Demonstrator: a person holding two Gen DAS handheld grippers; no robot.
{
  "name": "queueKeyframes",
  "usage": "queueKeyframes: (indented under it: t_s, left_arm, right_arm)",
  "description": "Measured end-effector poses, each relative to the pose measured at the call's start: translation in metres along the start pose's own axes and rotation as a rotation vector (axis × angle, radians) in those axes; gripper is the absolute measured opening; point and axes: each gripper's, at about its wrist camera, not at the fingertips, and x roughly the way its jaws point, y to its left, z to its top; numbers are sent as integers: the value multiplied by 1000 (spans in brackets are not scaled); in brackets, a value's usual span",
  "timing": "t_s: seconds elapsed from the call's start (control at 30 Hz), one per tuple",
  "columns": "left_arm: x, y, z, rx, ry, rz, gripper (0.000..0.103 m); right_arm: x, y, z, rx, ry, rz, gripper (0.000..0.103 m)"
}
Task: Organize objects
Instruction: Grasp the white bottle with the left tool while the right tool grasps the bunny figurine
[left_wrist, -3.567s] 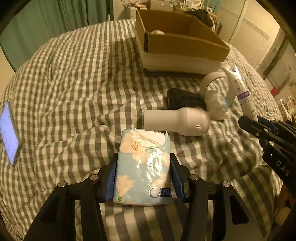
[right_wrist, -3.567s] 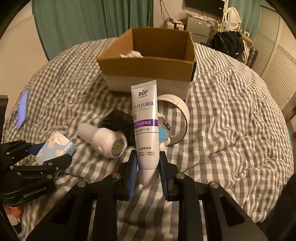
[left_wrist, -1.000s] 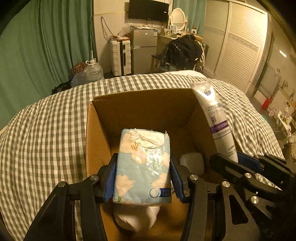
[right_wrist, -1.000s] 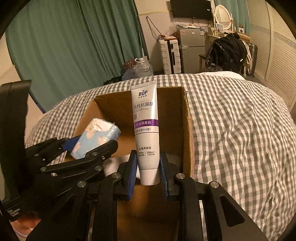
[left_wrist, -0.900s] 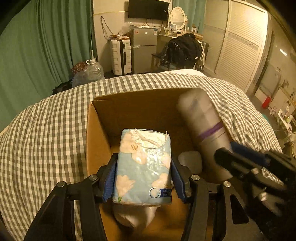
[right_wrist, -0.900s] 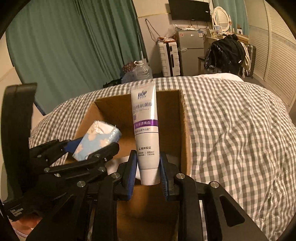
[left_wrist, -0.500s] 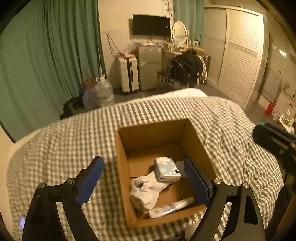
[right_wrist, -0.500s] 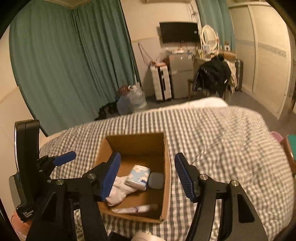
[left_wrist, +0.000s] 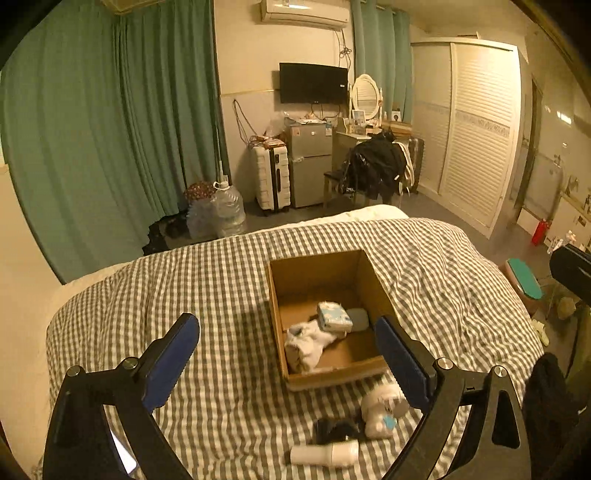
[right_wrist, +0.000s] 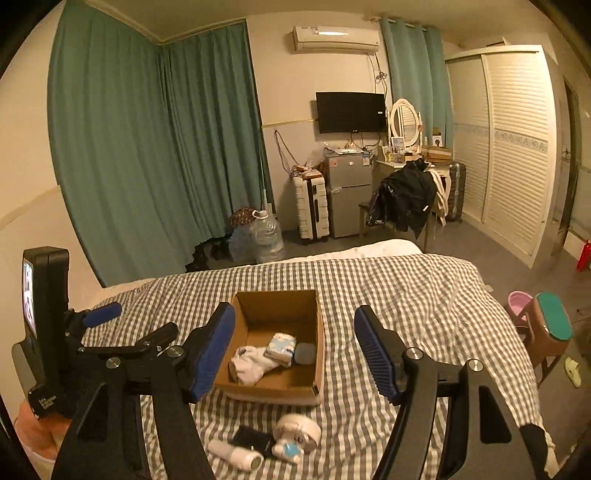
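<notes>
An open cardboard box (left_wrist: 364, 275) (right_wrist: 320, 332) sits on the checked bed. In it lie a blue floral tissue pack (left_wrist: 333, 316) (right_wrist: 281, 347), a white sock (left_wrist: 308, 343) (right_wrist: 251, 363) and a grey pad (left_wrist: 357, 318) (right_wrist: 305, 353). A white bottle (left_wrist: 325, 453) (right_wrist: 234, 455), a black item (left_wrist: 336, 430) (right_wrist: 253, 439) and a white round device (left_wrist: 382, 408) (right_wrist: 297, 435) lie on the bed in front of the box. My left gripper (left_wrist: 288, 360) (right_wrist: 129, 326) and right gripper (right_wrist: 295, 349) are both open and empty, held high above the bed.
The checked duvet (left_wrist: 221, 295) covers the bed. A phone (left_wrist: 123, 456) lies at the bed's near left. Green curtains (left_wrist: 110, 147), a suitcase (left_wrist: 271, 177), a fridge and a chair with clothes (left_wrist: 373, 170) stand beyond. A stool (right_wrist: 550, 325) stands to the right.
Both grippers have let go of the tissue pack and the toothpaste tube into the box, opened wide and pulled up and back, far from the box.
</notes>
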Motion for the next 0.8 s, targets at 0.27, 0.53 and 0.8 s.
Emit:
queueKeyframes:
  t_s: [0.27, 0.53, 0.8]
  left_arm:
    - [-8, 3, -55, -8, 41, -7, 99]
    - [42, 3, -135, -62, 130, 3, 99]
    - [85, -23, -201, -14, 257, -66, 99]
  right_arm:
    - [-15, 6, -56, 17, 64, 0, 67]
    - [31, -2, -130, 50, 180, -13, 67]
    - [101, -25, -205, 87, 361, -93, 67]
